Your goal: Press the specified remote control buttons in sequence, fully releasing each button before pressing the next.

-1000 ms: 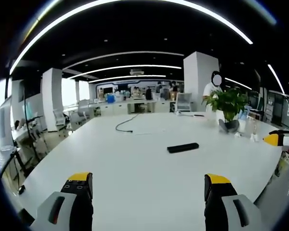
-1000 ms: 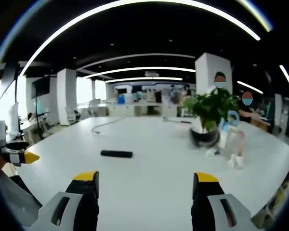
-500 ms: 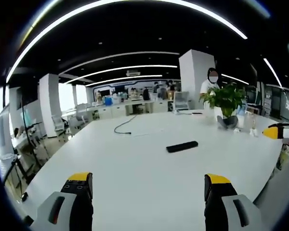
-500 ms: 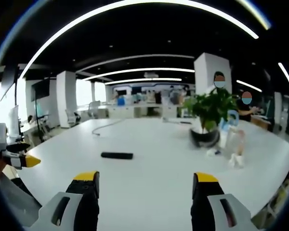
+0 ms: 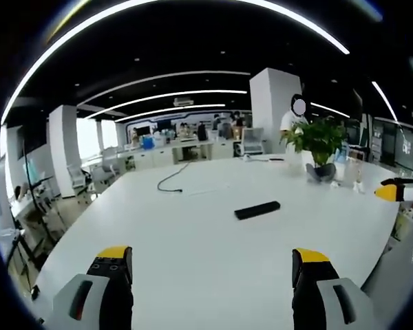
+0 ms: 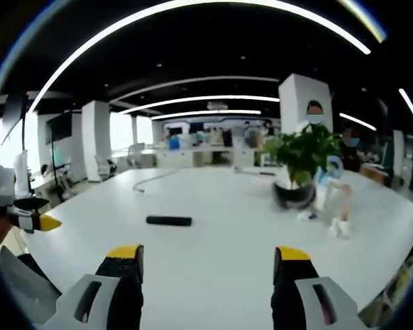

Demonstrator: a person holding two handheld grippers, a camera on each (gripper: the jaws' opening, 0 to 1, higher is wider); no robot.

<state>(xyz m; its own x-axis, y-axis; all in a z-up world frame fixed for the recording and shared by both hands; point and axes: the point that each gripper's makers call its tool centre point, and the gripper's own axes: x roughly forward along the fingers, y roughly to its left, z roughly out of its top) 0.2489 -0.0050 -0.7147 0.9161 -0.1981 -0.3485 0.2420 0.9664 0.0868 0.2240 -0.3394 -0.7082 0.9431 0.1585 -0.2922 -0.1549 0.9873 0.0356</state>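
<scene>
A black remote control (image 5: 257,210) lies flat on the white table (image 5: 193,234), well ahead of both grippers. The right gripper view has the same remote control (image 6: 168,221) left of centre. My left gripper (image 5: 210,265) is open, its yellow-tipped jaws wide apart above the near table edge with nothing between them. My right gripper (image 6: 208,262) is open too, equally far back from the remote. The right gripper's yellow tip (image 5: 392,192) pokes in at the right of the left gripper view. The left gripper's tip (image 6: 36,221) shows at the left of the right gripper view.
A potted green plant (image 6: 297,168) stands on the table's far right, with small white bottles (image 6: 334,206) beside it. A dark cable (image 5: 171,180) trails across the far table. Persons stand behind the plant. Office chairs (image 5: 79,182) and desks fill the room beyond.
Both views have drifted slightly; the left gripper view has shifted a little, so the remote and plant sit marginally lower and left. Nothing on the table has moved. Both grippers stay open.
</scene>
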